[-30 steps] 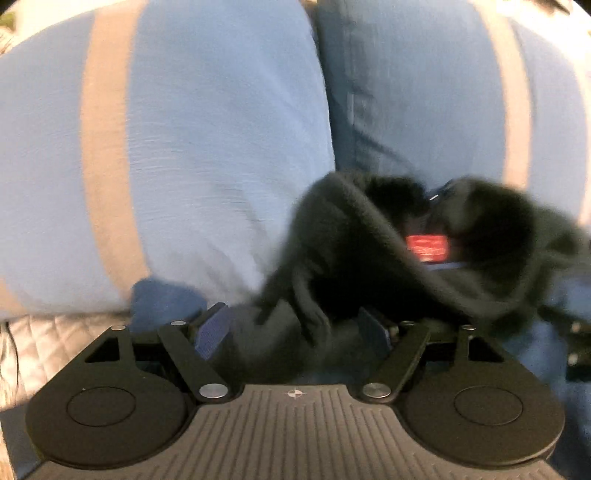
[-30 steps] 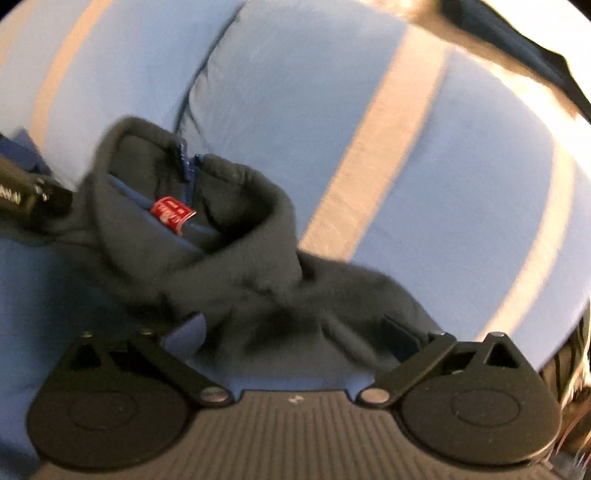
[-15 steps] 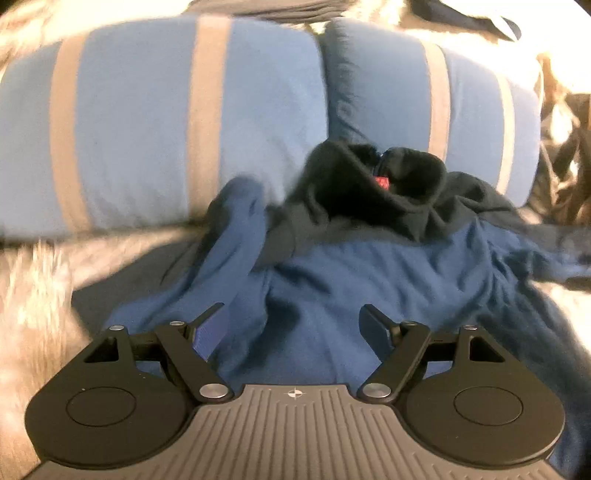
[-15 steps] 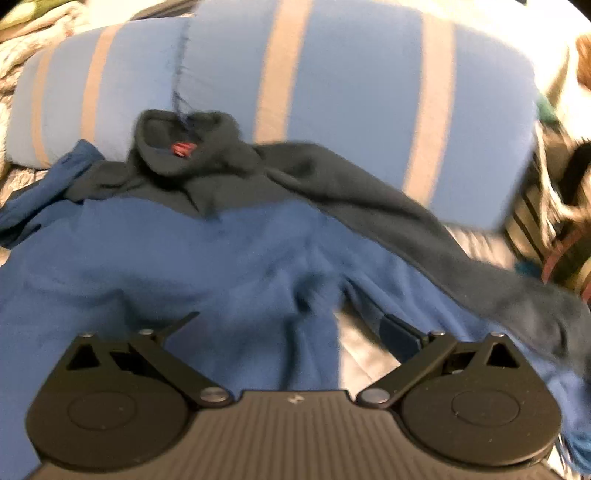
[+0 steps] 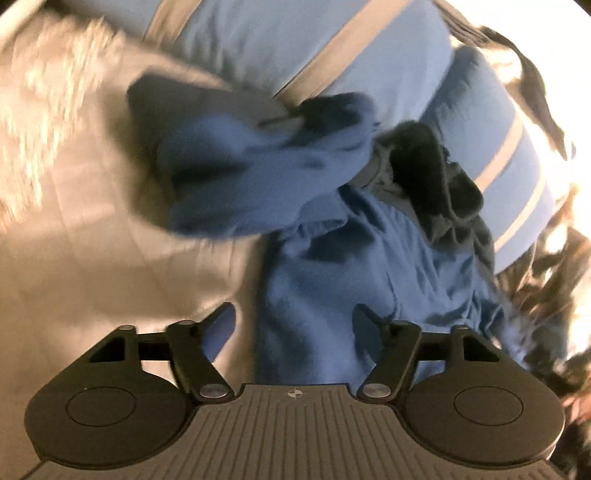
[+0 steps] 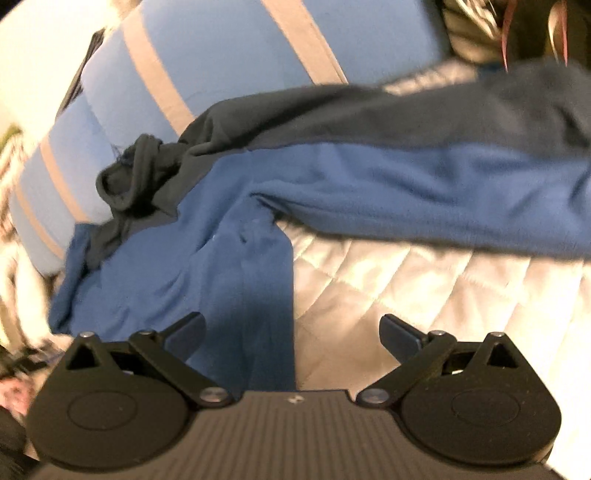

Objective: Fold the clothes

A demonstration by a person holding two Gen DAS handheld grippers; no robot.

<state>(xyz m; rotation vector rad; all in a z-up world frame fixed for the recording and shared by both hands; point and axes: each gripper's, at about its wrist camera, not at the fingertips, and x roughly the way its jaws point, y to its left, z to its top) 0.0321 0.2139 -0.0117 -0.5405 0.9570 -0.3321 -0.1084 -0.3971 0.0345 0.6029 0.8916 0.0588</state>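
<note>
A blue fleece top (image 5: 354, 273) (image 6: 229, 266) with a dark grey collar (image 5: 436, 177) (image 6: 136, 177) and dark shoulders lies spread on a pale quilted bed. In the right wrist view one sleeve (image 6: 424, 184) stretches out to the right across the quilt. In the left wrist view the other sleeve (image 5: 236, 173) lies bunched toward the left. My left gripper (image 5: 295, 321) hovers open above the blue body, nothing between its fingers. My right gripper (image 6: 291, 332) is open over the side edge of the top, under the sleeve, holding nothing.
Two light blue pillows with tan stripes (image 5: 369, 62) (image 6: 207, 62) lean behind the collar. The quilted bedcover (image 6: 424, 295) (image 5: 92, 240) shows on both sides of the top. Dark cluttered items (image 6: 498, 29) sit at the far right of the bed.
Both grippers have pulled back from the collar and swung apart, the left view tilting toward the left sleeve, the right toward the right sleeve. The top now lies spread out.
</note>
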